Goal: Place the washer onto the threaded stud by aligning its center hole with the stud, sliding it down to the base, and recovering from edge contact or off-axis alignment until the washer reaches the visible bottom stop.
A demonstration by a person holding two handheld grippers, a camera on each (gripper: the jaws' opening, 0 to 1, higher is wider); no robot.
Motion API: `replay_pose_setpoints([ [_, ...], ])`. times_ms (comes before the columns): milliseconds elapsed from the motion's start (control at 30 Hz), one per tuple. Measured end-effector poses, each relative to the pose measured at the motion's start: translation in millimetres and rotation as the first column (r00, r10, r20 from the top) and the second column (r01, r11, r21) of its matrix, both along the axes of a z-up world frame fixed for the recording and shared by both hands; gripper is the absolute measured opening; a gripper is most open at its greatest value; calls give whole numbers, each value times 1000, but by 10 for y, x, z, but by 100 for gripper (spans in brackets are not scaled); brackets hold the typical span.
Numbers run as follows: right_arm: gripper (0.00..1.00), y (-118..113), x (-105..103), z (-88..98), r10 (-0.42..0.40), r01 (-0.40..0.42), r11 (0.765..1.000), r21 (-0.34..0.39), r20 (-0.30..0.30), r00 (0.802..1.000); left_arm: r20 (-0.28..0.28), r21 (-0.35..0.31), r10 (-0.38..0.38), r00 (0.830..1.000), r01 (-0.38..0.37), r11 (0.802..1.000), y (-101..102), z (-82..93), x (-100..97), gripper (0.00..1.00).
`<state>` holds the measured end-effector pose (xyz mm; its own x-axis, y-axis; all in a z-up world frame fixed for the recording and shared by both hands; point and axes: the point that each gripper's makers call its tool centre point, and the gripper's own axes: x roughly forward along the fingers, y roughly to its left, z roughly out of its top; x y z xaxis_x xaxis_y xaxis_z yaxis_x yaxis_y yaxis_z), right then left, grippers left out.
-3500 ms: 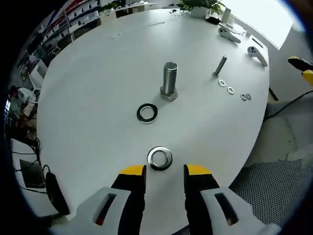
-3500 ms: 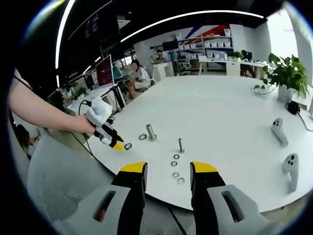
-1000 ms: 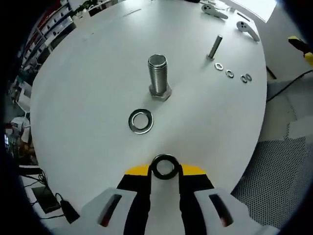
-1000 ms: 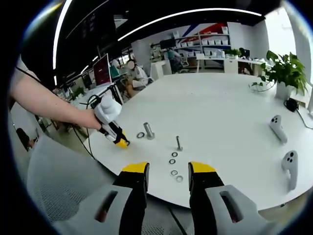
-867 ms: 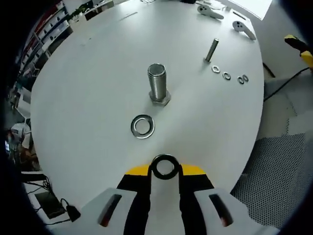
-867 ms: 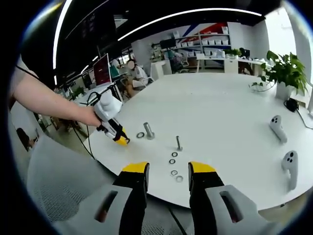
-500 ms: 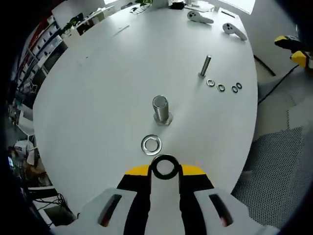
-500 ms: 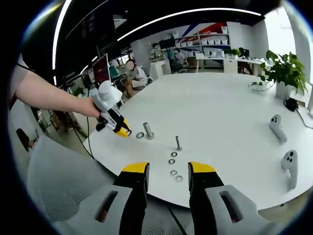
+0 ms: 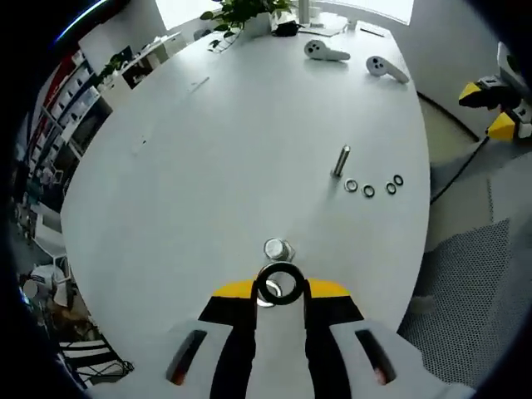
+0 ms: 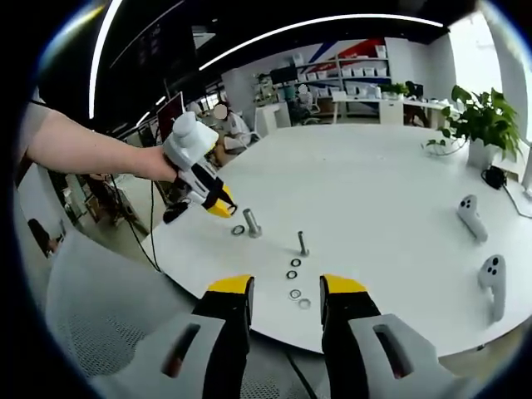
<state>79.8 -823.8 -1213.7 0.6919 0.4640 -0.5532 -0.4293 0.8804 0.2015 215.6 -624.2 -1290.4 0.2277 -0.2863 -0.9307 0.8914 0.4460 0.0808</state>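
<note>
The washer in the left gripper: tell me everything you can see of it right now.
The washer is a flat metal ring, dark in this light, with a wide round center hole. The left gripper holds it by its rim between the yellow-tipped jaws, flat face toward the camera. It hangs above the white table, just short of the upright threaded stud, whose top shows beyond the ring. A second washer shows partly through the hole.

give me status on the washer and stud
Left tongs shut on washer, raised above the large stud. Right tongs open, off the table edge. Washer not yet on the stud. Spare washer lies beside the stud, nothing blocking.
</note>
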Motion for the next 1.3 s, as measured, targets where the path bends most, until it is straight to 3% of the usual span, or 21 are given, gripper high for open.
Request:
replay_pose_setpoints([
  [500,34,-16,14,12,-15,15,1000,7,6,1000,-4,16,-37,999,37,999,-209,-109,138,19],
  [800,34,-29,21,18,-24,24,1000,13,7,1000,-16,47,-54,998,54,997,-187,-196,165,19],
  [1300,34,-34,19,-1,-25,25,1000,7,-1,1000,-50,81,-46,998,50,995,-190,-562,167,19],
])
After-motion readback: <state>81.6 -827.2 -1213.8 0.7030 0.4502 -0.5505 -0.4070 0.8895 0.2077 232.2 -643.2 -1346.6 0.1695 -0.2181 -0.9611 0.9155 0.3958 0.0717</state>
